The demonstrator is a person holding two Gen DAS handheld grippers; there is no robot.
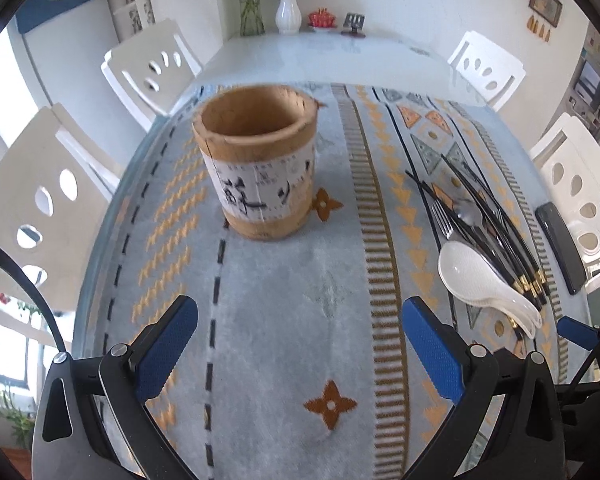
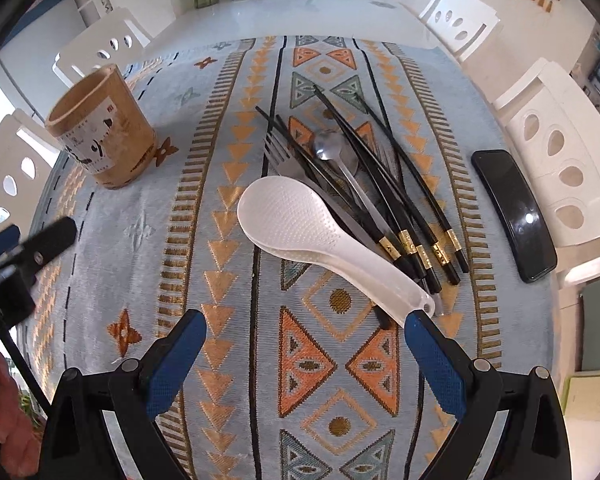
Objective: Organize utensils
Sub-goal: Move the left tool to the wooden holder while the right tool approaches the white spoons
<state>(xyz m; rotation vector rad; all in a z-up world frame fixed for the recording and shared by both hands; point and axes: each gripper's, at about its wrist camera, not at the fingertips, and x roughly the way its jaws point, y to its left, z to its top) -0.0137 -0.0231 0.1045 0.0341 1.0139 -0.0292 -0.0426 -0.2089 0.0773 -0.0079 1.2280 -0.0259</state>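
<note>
Between both grippers' parted, empty fingers [image 2: 432, 360], white rice spoon [image 2: 300, 220], handle toward right gripper [image 2: 305, 334].

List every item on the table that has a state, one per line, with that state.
Bamboo holder: upright, nothing visible inside.
White rice paddle: lying flat on the utensil pile.
Metal spoon: lying bowl up in the pile.
Fork: lying flat, partly under the paddle.
Black chopsticks: loose, crossed, lying in the pile.
Phone: screen dark.
Left tongs: open, empty.
Right tongs: open, empty.
</note>
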